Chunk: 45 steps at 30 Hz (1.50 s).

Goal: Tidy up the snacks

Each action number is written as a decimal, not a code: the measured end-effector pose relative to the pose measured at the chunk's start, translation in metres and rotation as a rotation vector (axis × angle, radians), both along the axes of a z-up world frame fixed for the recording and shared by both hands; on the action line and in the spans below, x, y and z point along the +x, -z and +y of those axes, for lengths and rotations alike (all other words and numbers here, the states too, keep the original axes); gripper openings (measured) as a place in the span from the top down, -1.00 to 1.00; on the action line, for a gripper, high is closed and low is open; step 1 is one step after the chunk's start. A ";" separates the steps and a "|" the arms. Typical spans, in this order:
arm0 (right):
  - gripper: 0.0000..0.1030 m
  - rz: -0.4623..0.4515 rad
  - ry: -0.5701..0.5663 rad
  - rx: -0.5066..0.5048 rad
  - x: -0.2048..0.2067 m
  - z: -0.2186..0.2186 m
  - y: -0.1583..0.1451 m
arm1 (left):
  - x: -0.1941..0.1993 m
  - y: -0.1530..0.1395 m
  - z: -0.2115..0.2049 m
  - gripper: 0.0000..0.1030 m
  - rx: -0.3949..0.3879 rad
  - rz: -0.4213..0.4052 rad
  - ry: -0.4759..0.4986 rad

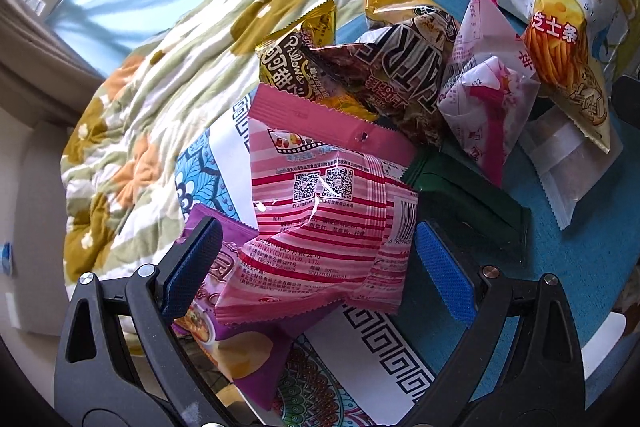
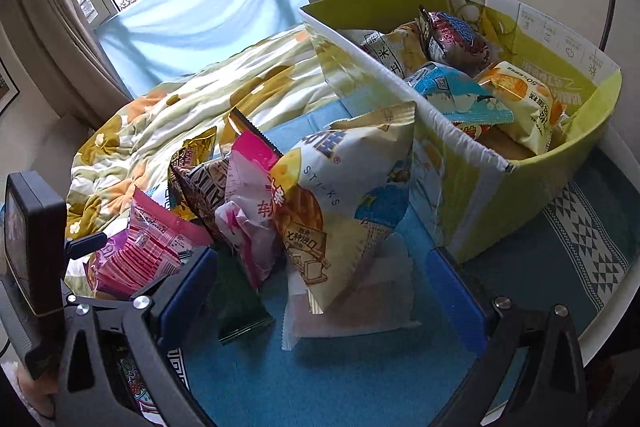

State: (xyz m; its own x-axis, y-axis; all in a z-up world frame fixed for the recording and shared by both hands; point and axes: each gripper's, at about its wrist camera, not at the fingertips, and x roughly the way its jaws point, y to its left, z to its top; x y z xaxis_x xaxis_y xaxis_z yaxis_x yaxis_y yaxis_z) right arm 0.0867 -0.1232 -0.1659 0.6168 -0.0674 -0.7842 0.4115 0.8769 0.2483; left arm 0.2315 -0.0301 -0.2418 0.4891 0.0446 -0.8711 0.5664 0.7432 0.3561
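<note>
A heap of snack bags lies on a blue patterned mat (image 2: 320, 379). My left gripper (image 1: 320, 267) is open, its jaws on either side of a pink striped bag (image 1: 320, 227) that rests on a purple bag (image 1: 240, 339). Behind are a gold-brown bag (image 1: 292, 63), a dark bag (image 1: 400, 75), a pink-white bag (image 1: 484, 87) and a cheese sticks bag (image 1: 560, 47). My right gripper (image 2: 320, 291) is open and empty, in front of the cheese sticks bag (image 2: 340, 195), which leans on a clear packet (image 2: 360, 307). A green box (image 2: 460, 195) holds several bags.
A dark green packet (image 2: 240, 307) lies flat on the mat beside the pile. A floral quilt (image 2: 180, 107) lies behind the snacks, under a window with curtains. The left gripper's body (image 2: 36, 247) shows at the left edge of the right wrist view.
</note>
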 end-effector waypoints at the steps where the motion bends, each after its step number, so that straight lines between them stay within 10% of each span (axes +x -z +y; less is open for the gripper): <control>1: -1.00 0.002 0.005 -0.001 0.001 0.000 0.003 | 0.001 0.003 0.000 -0.87 -0.001 0.009 0.004; 28: -0.73 -0.055 0.153 0.088 0.032 -0.014 0.041 | 0.007 0.012 -0.001 -0.51 0.011 0.036 0.027; 45: -0.02 -0.067 0.121 0.036 0.028 -0.012 0.026 | 0.007 0.000 -0.002 -0.40 0.003 0.016 -0.012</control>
State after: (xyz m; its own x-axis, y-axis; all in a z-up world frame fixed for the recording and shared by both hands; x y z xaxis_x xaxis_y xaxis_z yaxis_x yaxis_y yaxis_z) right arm 0.1147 -0.1349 -0.1924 0.6567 -0.1172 -0.7450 0.4953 0.8119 0.3089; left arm 0.2382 -0.0318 -0.2422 0.4743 0.0529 -0.8788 0.5634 0.7488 0.3491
